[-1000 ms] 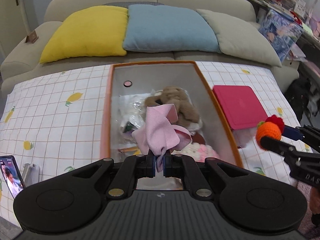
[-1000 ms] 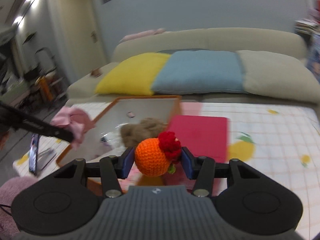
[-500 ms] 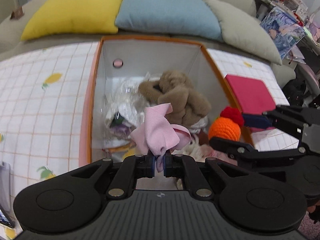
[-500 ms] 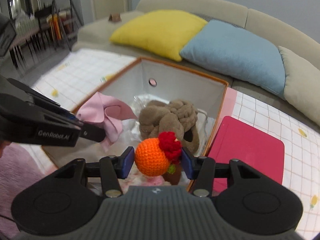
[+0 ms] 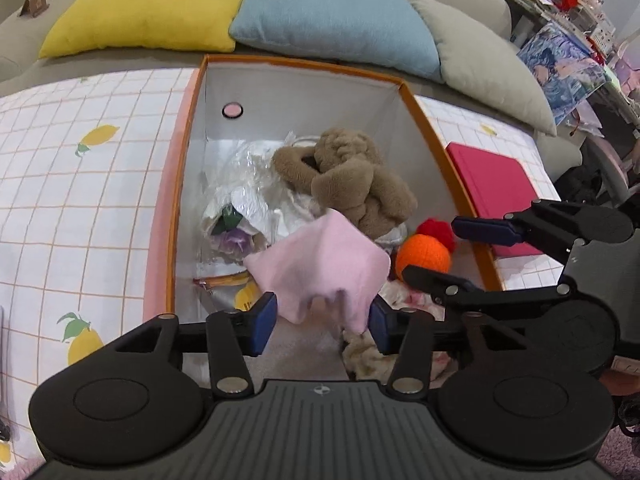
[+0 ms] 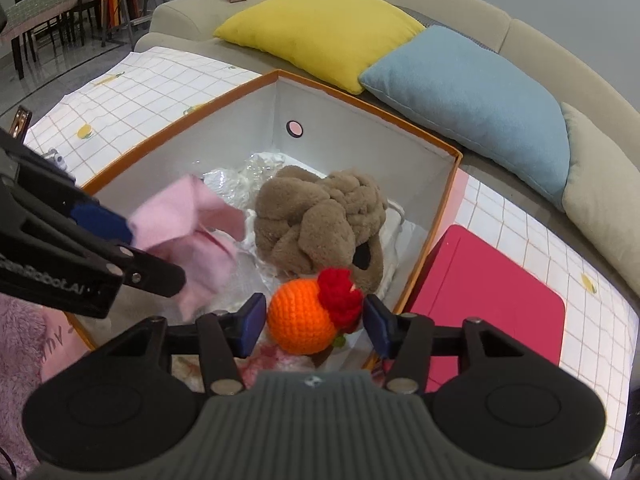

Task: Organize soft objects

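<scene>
Grippers both over the orange-rimmed box (image 5: 416, 100). Your left gripper (image 5: 322, 322) has its fingers spread; pink cloth (image 5: 324, 266) sits loose between them. Your right gripper (image 6: 314, 326) is spread too, crochet orange (image 6: 302, 322) between the pads, contact unclear.

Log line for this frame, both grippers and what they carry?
left gripper: open, pink cloth dropping | right gripper: open, orange crochet ball released | over orange storage box

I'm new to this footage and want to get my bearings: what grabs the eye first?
An orange-rimmed storage box sits open on the lemon-print cloth. Over it, the open left gripper has a pink cloth between its fingers. The open right gripper flanks an orange crochet ball, near a brown plush inside.
</scene>
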A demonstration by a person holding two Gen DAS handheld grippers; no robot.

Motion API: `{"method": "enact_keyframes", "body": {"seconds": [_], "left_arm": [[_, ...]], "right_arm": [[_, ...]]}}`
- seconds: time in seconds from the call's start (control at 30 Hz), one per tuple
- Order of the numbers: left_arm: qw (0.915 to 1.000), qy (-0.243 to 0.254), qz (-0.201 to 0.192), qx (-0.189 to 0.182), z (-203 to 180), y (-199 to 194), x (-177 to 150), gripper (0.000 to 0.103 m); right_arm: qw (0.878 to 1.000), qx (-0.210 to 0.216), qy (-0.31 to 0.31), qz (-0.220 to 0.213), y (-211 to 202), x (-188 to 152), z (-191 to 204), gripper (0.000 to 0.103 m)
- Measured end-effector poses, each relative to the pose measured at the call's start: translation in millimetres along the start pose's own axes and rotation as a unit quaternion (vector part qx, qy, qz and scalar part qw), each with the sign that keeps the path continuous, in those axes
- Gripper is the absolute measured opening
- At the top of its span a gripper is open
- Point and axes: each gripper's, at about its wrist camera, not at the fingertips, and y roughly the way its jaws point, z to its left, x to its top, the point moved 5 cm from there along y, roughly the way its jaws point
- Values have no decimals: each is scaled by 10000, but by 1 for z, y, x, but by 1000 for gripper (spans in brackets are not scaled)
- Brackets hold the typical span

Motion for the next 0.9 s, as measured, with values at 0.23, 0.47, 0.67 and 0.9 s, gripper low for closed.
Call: {"method": "enact_keyframes", "body": {"seconds": [0.23, 0.47, 0.67, 0.9], "left_arm": [[9990, -209, -354, -166, -4, -21, 2, 68], [9953, -145, -949, -145, -15, -55, 4, 68], [9869, 105, -1610, -2, -38, -85, -1, 68], [9679, 758, -2390, 176, -84, -116, -19, 68]], "right_arm": [[9994, -54, 54, -345, -26, 6, -2, 76], [9973, -133, 250, -671, -65, 5, -12, 87], [9925, -153, 819, -897, -101, -7, -22, 87], [9831, -269, 1328, -1229, -147, -27, -28, 93]]}}
